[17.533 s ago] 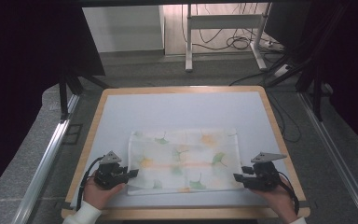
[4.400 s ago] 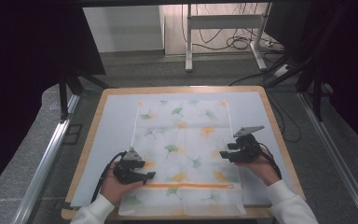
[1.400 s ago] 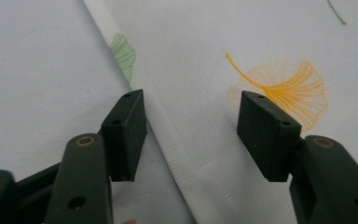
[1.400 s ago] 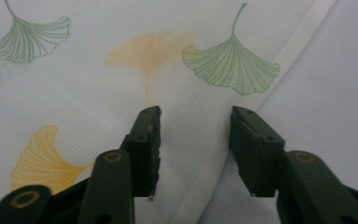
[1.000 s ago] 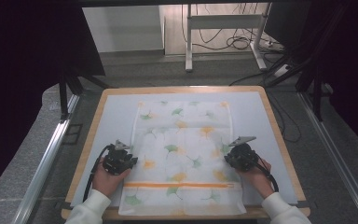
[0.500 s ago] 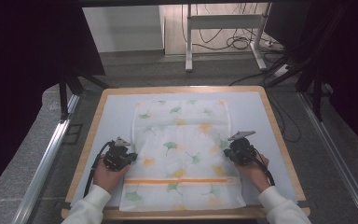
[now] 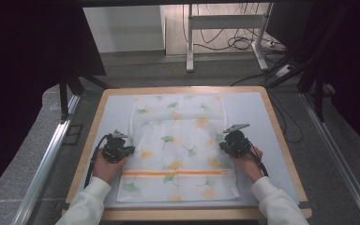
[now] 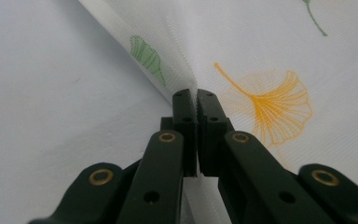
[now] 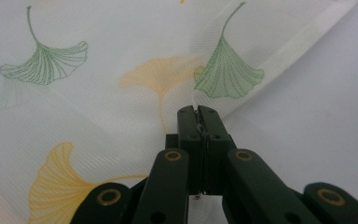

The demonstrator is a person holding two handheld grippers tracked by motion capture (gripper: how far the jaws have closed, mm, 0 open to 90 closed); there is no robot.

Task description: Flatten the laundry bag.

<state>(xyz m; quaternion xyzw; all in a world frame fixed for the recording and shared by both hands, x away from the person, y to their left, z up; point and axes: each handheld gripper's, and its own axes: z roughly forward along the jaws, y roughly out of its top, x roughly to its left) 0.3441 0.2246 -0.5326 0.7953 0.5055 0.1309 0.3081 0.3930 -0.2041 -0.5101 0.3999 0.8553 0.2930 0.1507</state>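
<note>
A white cloth (image 7: 180, 145) printed with green and orange ginkgo leaves lies spread lengthwise on the table, an orange stripe (image 7: 173, 173) across its near end. My left gripper (image 7: 129, 151) is at the cloth's left edge. In the left gripper view its jaws (image 8: 195, 93) are shut on a raised fold of that edge. My right gripper (image 7: 223, 145) is at the cloth's right edge. In the right gripper view (image 9: 196, 110) it pinches the fabric just below a green leaf.
The table has a white top (image 7: 112, 117) and a wooden rim (image 7: 183, 89). Bare white surface lies to the left and right of the cloth. Beyond the table are a metal stand (image 7: 225, 21) and loose cables (image 7: 234, 44) on the floor.
Both grippers have moved a little away from the person while holding the cloth's side edges, and the near hem has slid up the table. Long before, the cloth lay folded.
</note>
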